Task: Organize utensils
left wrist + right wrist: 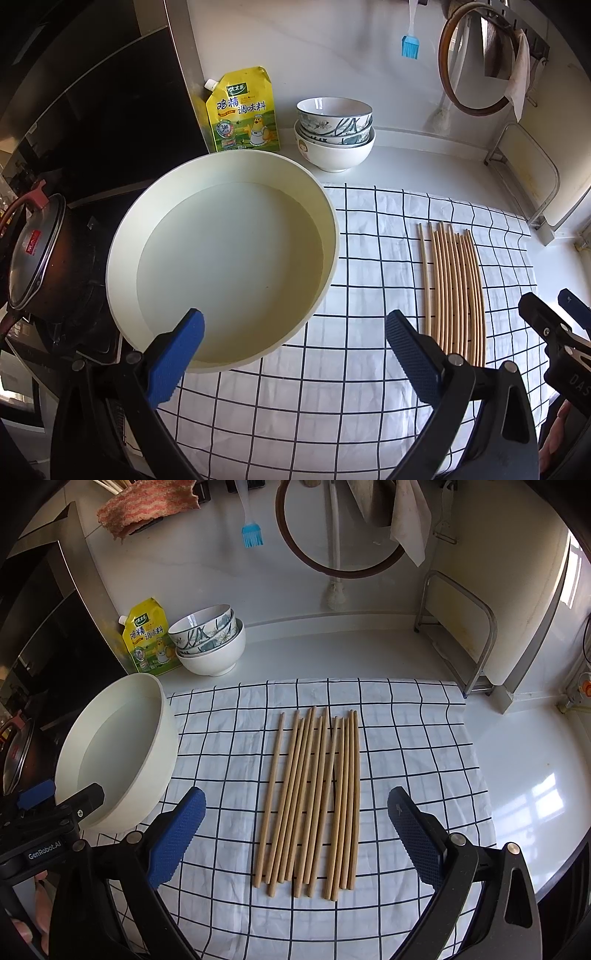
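Checked cloth [406, 760] covers the desk, chopsticks [314, 797] loose mid-cloth beside the basin [162, 738]. Both the right hand-held gripper [295, 834] and left hand-held gripper [295, 354] hover wide open, empty; gathering likely comes next.

Chopsticks [310, 801] on cloth [406, 760], basin [122, 746] left, bowls [210, 642] behind

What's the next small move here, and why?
Probably lower the right hand-held gripper onto the near ends of the chopsticks: it is open and empty, and the bundle lies loose on the checked cloth right between its fingers.
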Motion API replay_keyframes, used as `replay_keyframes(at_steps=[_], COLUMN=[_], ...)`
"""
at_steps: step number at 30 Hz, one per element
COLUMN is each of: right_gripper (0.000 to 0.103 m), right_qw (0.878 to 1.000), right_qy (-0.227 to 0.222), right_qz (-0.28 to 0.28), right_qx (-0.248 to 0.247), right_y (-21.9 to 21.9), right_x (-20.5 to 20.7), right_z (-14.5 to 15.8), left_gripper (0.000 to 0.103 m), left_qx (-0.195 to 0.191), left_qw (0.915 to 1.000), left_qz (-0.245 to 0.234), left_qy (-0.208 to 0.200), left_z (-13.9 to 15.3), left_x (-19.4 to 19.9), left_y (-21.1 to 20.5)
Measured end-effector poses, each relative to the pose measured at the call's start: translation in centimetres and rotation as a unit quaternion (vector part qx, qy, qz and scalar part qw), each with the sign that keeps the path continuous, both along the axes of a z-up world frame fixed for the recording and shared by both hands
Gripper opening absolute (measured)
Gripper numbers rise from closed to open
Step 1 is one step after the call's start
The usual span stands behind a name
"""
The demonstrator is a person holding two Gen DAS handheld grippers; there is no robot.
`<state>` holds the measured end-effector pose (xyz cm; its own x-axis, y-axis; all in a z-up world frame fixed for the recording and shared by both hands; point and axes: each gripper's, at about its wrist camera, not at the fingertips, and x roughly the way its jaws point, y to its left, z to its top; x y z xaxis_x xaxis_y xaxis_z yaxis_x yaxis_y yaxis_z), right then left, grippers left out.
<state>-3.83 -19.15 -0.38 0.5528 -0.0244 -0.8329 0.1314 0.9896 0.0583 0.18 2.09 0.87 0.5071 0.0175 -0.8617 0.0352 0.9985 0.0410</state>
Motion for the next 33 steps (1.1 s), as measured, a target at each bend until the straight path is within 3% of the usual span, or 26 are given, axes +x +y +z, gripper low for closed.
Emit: replay_keyframes(at_steps=[33], right_gripper=[0.094], right_qw=[1.0], right_qy=[-0.005], right_qz=[0.0], right_qx=[-0.001], right_y=[0.39], right_x=[-0.17], right_z=[0.29], left_gripper=[0.097], left_qx=[0.003], left_qw=[1.0], left_qz=[0.001], left_qy=[-0.001], left_z=[-0.2], left_x=[-0.5], left_y=[0.13])
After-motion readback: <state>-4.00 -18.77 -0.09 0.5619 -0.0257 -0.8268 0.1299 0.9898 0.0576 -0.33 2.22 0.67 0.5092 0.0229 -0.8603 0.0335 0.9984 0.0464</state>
